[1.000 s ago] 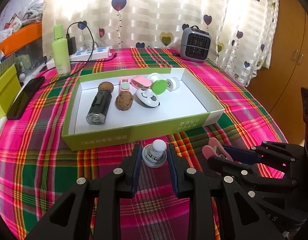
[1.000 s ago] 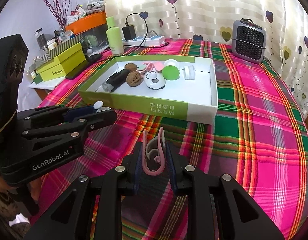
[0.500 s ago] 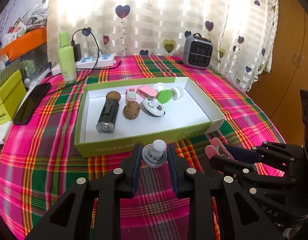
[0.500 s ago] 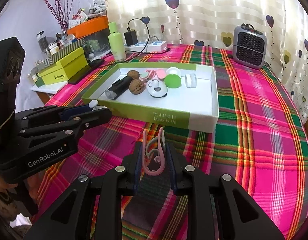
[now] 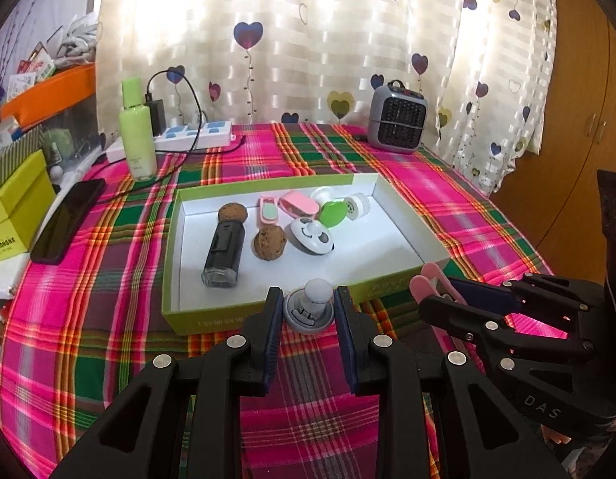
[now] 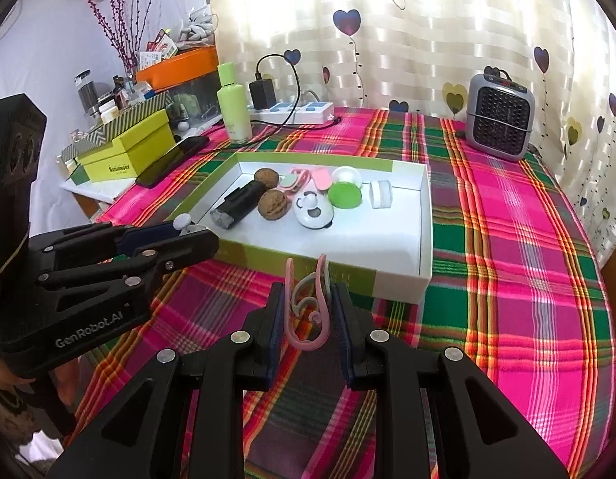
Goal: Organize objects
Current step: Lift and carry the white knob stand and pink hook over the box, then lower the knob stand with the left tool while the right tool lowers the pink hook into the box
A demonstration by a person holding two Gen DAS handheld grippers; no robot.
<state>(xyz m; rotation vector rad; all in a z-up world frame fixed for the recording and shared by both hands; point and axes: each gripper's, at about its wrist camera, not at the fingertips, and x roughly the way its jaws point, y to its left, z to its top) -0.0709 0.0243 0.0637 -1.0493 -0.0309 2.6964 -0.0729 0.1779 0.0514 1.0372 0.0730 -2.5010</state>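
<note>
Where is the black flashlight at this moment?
The black flashlight lies in the left part of the green box, beside two walnuts.

We see the bench [image 5: 88, 319] covered in a woven plaid cloth, matt and soft-looking, and on it a cardboard tray [image 5: 212, 321] with a smooth white paper lining. Both tongs, left [image 5: 308, 313] and right [image 6: 308, 311], look like matt black plastic with bright metal screw heads. The two walnuts [image 5: 270, 241] are rough and wrinkled beside the glossy green plastic cap [image 5: 332, 213].
</note>
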